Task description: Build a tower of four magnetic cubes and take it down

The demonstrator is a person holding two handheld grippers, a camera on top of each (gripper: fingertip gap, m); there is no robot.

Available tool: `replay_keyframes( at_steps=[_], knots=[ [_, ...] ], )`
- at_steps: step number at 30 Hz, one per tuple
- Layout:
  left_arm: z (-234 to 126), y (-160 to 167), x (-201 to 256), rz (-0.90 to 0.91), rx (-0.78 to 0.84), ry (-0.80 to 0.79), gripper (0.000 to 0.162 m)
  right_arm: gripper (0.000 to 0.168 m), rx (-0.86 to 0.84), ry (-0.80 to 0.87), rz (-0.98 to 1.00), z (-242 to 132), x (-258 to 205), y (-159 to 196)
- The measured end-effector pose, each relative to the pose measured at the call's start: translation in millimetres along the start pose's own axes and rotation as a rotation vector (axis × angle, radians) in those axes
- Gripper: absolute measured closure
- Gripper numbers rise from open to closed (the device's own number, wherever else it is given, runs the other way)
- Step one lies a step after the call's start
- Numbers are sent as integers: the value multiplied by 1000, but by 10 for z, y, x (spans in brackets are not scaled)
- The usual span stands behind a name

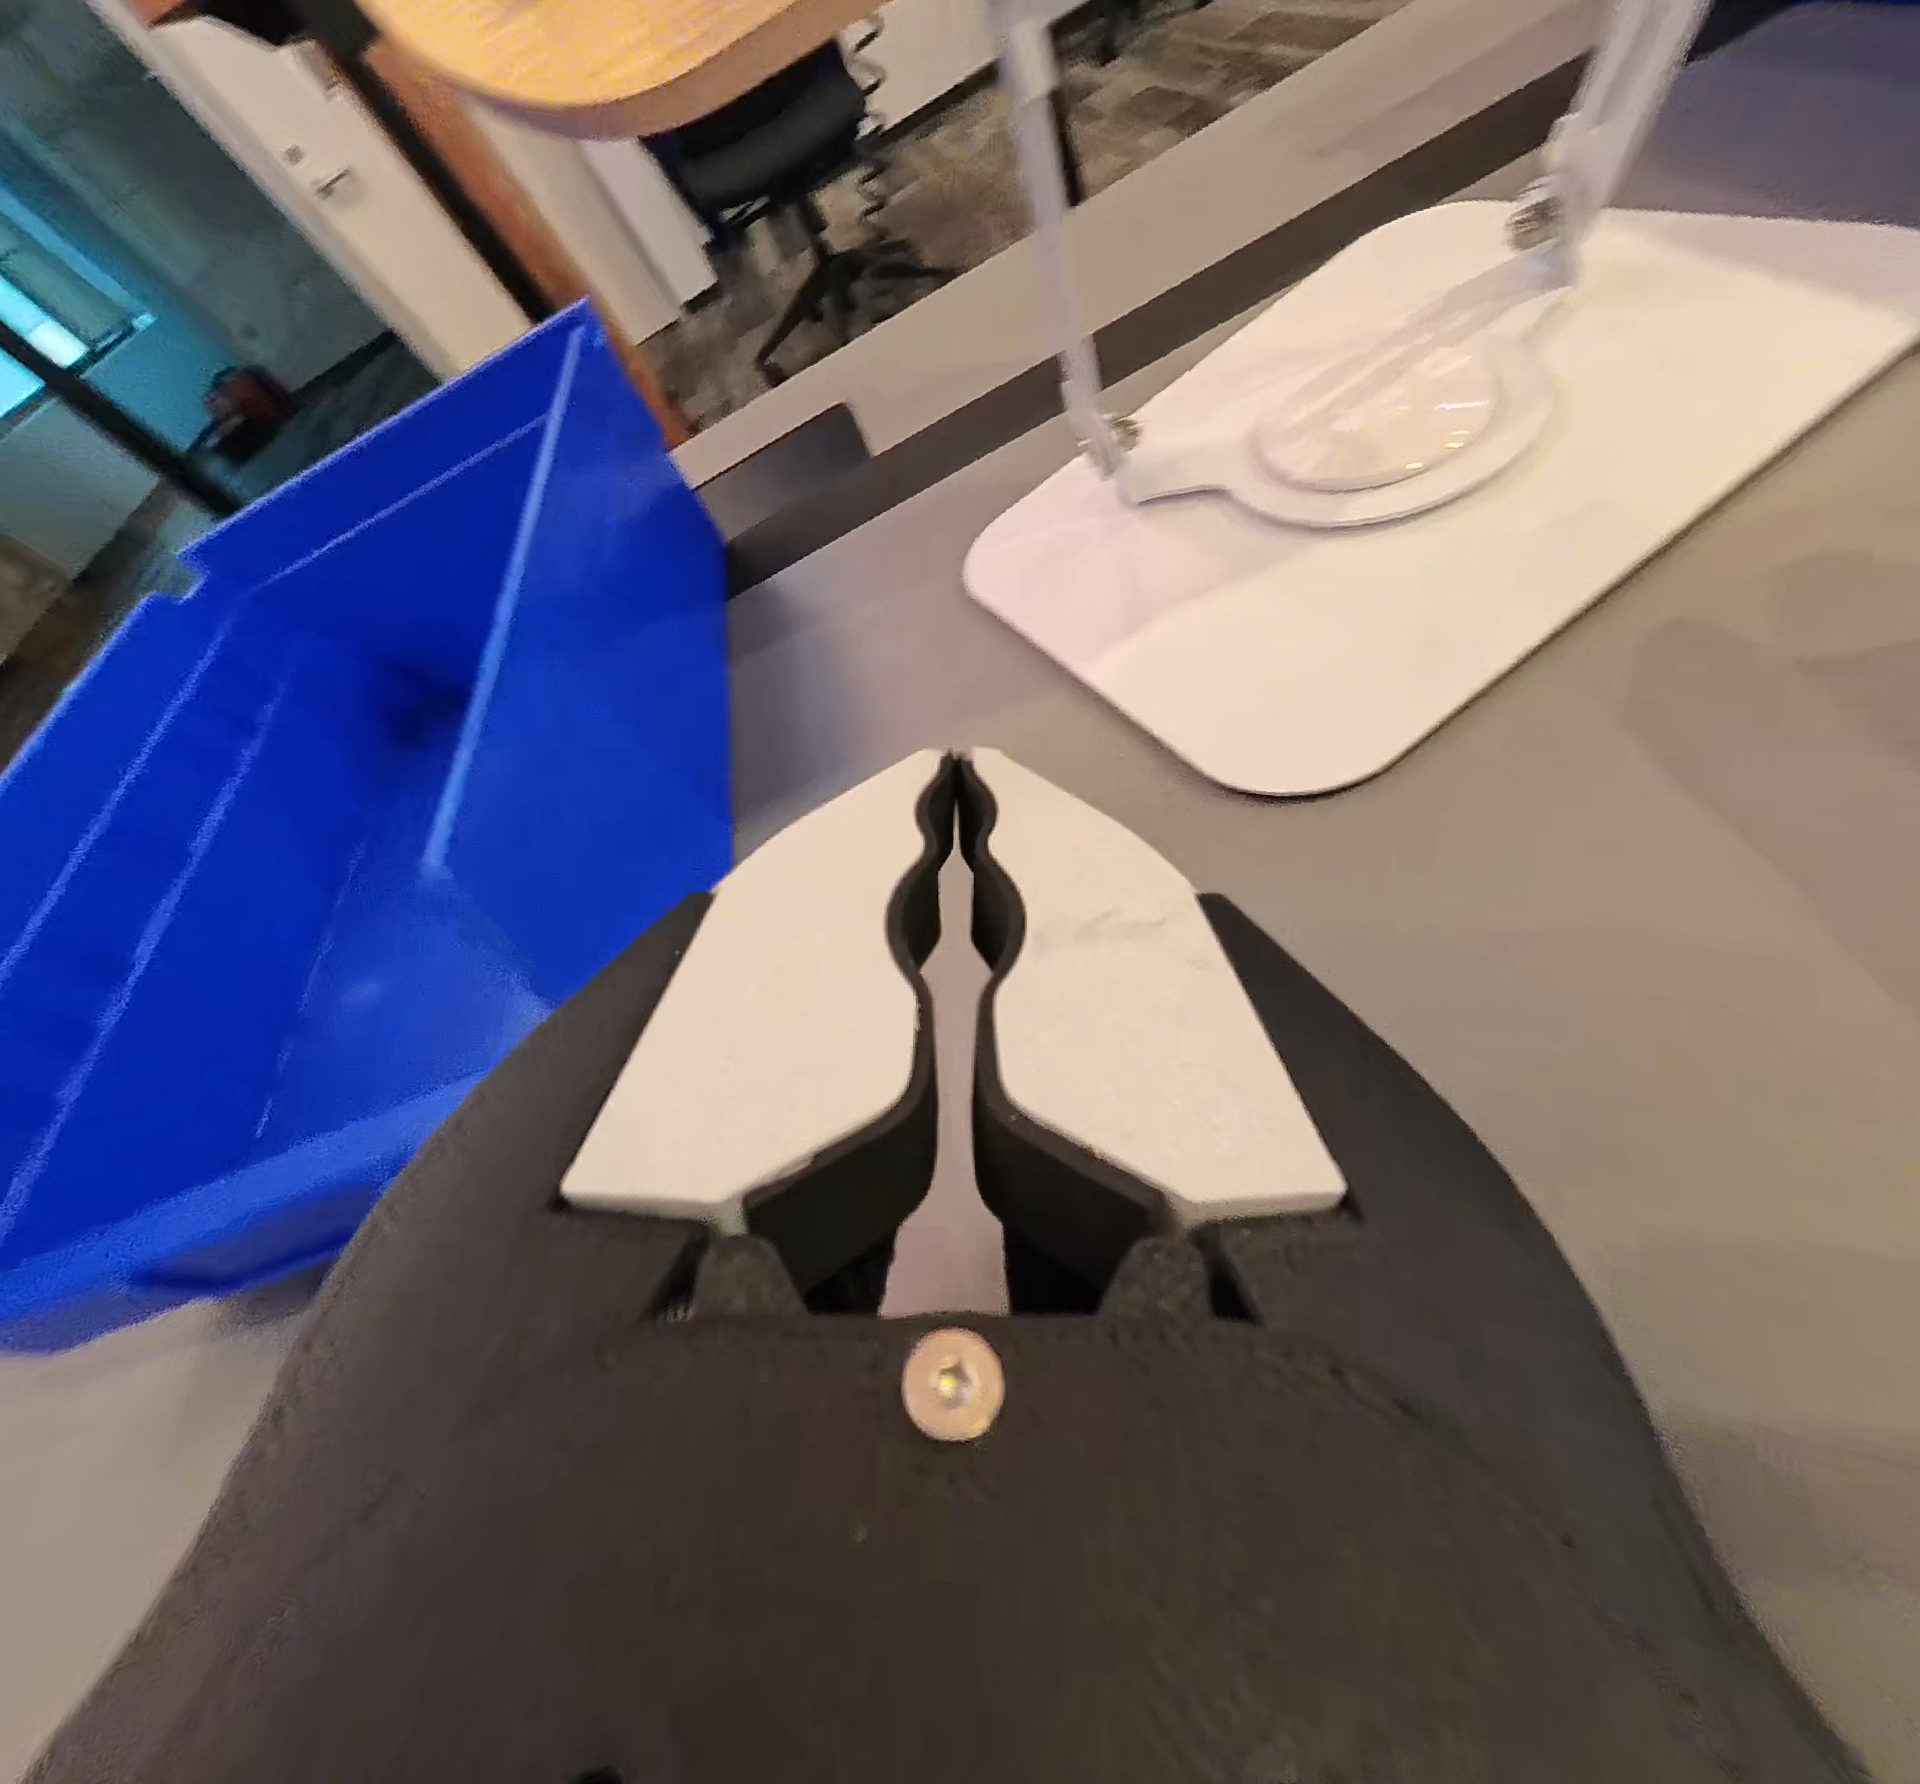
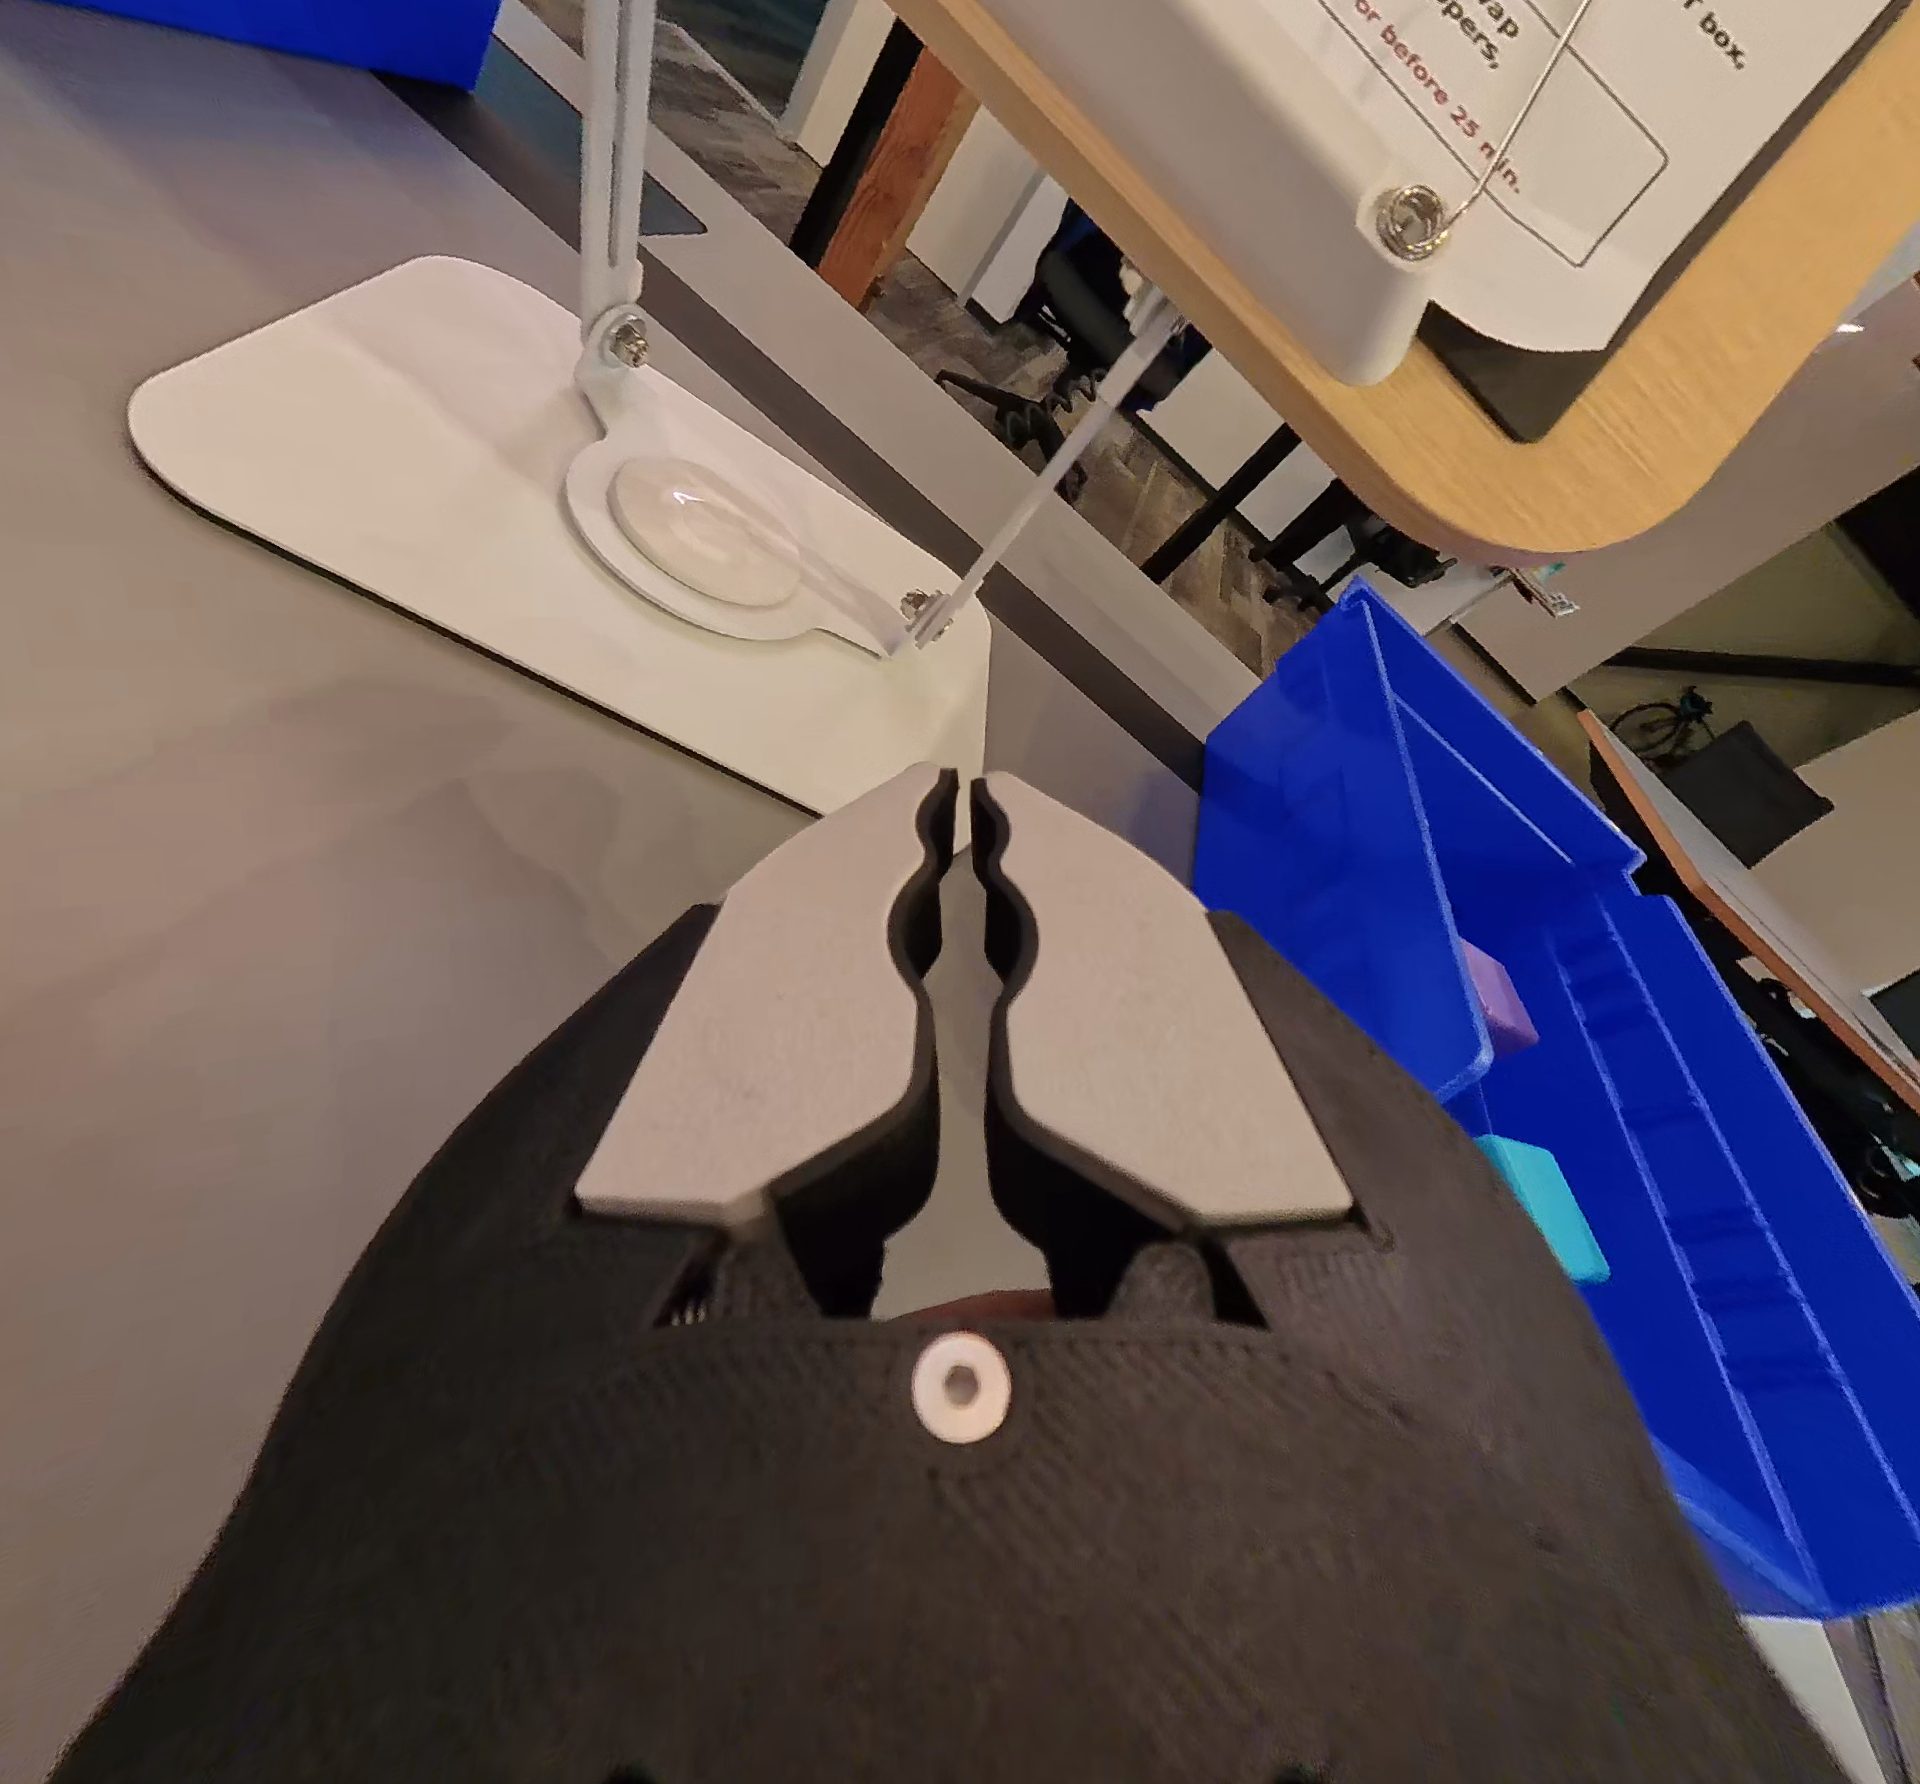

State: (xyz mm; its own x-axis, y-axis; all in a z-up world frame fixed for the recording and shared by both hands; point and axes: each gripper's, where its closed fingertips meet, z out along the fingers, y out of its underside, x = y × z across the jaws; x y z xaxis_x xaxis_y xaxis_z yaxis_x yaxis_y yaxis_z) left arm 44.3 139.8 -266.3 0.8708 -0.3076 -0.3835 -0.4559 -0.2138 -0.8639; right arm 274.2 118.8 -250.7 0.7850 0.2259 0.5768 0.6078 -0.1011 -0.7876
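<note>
left gripper (image 1: 954, 778): closed, empty — right of blue bin (image 1: 343, 799)
right gripper (image 2: 958, 789): nearly closed, empty
bin (image 2: 1662, 1163): purple cube (image 2: 1496, 1007), cyan cube (image 2: 1548, 1215) inside

Matt grey table top (image 1: 1558, 955); glossy blue plastic bin (image 2: 1662, 1267) at 3 o'clock holding smooth purple cube (image 2: 1501, 1012) and turquoise cube (image 2: 1548, 1215); smooth white stand base (image 2: 364, 446) with shiny metal screws at 11 o'clock; grainy black-and-grey printed plastic right gripper (image 2: 961, 784).
</note>
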Motion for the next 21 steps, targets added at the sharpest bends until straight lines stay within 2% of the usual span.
replay_keyframes(
  at_steps=[3, 21],
  knots=[
    [-16, 53, -200, -37, -15, -86, 162, 166, -3, 13, -10, -1, 12, 7],
    [-82, 69, -210, -78, 3, -87, 162, 166, -5, 38, -6, -87, 60, 36]
  ],
)
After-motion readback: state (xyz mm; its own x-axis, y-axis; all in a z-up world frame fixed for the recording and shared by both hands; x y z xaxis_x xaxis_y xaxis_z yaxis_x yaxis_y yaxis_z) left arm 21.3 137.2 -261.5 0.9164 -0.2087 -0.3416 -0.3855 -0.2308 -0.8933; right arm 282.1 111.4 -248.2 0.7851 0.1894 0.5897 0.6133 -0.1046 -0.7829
